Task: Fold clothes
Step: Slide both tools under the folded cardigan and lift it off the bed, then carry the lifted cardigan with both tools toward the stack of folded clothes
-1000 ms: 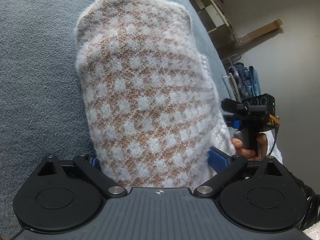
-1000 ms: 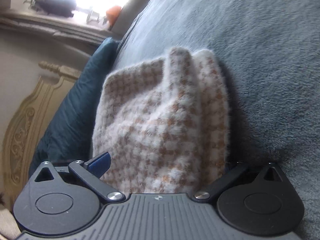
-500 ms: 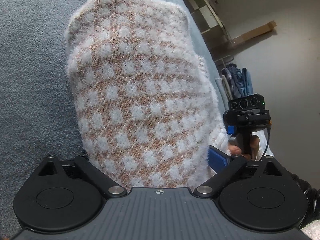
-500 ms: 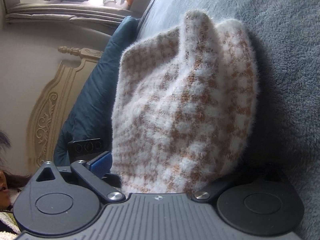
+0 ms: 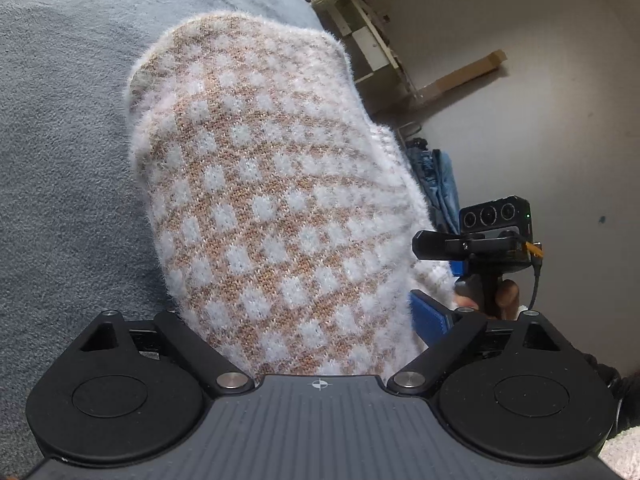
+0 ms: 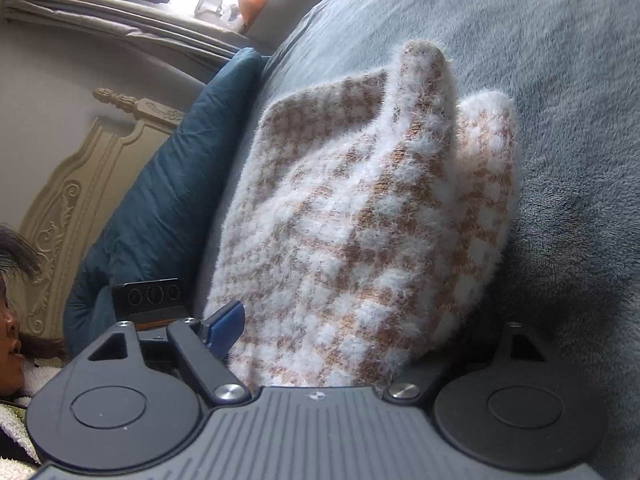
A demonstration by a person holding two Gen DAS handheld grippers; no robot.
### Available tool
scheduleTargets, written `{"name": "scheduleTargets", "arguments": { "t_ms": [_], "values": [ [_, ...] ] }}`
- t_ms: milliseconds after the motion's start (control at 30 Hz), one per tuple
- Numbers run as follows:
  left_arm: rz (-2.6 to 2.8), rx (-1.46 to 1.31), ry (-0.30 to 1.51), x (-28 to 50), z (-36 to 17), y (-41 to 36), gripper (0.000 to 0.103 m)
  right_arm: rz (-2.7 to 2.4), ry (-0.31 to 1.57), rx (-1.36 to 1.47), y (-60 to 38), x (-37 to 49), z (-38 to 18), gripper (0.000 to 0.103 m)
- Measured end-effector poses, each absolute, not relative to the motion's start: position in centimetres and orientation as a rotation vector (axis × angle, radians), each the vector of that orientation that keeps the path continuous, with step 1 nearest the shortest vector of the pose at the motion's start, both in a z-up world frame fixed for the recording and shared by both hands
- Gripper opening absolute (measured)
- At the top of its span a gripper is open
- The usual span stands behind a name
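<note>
left gripper [image 5: 316, 320] jaws closing, wide on near end of folded sweater [image 5: 276, 200]; right gripper [image 6: 332, 344] jaws closing across its other end | sweater lying on grey bed [image 5: 60, 160] | soft, light, fluffy; bulky; grab thick folded ends, not loose flaps

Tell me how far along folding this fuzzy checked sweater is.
Done: the checked sweater is already a thick folded bundle on the grey blanket. In hand: it sits between both grippers, left gripper and right gripper, jaws closing. Left: seemingly only setting the bundle aside; other clothes lie on the floor.
</note>
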State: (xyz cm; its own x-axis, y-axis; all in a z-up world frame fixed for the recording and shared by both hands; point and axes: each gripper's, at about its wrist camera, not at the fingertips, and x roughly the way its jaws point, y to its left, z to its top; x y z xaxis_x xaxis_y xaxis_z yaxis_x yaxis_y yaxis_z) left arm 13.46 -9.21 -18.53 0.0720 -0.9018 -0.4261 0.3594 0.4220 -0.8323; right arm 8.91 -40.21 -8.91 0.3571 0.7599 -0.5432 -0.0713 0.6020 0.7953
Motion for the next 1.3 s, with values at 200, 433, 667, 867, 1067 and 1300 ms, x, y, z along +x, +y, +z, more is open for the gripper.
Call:
{"name": "scheduleTargets", "arguments": {
  "t_ms": [200,433,667,867,1067,1300],
  "values": [
    [-1.087,-0.665,1.093,13.7,-18.3,-5.8,0.092,0.506,1.091,0.7,-37.4,7.9,-5.9,0.084],
    [-1.11,-0.735,1.037,14.5,-17.4,-1.0,0.092,0.406,1.111,0.605,-31.9,8.2,-2.2,0.083],
    [-1.193,-0.703,0.991,14.2,-14.7,1.9,0.092,0.306,1.125,0.524,-27.5,7.5,2.4,0.082],
    [-1.217,-0.675,0.975,12.9,-14.5,2.9,0.092,0.29,1.119,0.498,-26.6,5.4,3.8,0.082],
    [-1.174,-0.607,0.943,10.3,-14.1,1.9,0.092,0.35,1.028,0.504,-28.7,2.8,2.7,0.082],
    [-1.147,-0.492,0.968,9.9,-10.4,-3.6,0.092,0.401,0.976,0.582,-33.7,-0.5,2.7,0.082]
  ]
}}
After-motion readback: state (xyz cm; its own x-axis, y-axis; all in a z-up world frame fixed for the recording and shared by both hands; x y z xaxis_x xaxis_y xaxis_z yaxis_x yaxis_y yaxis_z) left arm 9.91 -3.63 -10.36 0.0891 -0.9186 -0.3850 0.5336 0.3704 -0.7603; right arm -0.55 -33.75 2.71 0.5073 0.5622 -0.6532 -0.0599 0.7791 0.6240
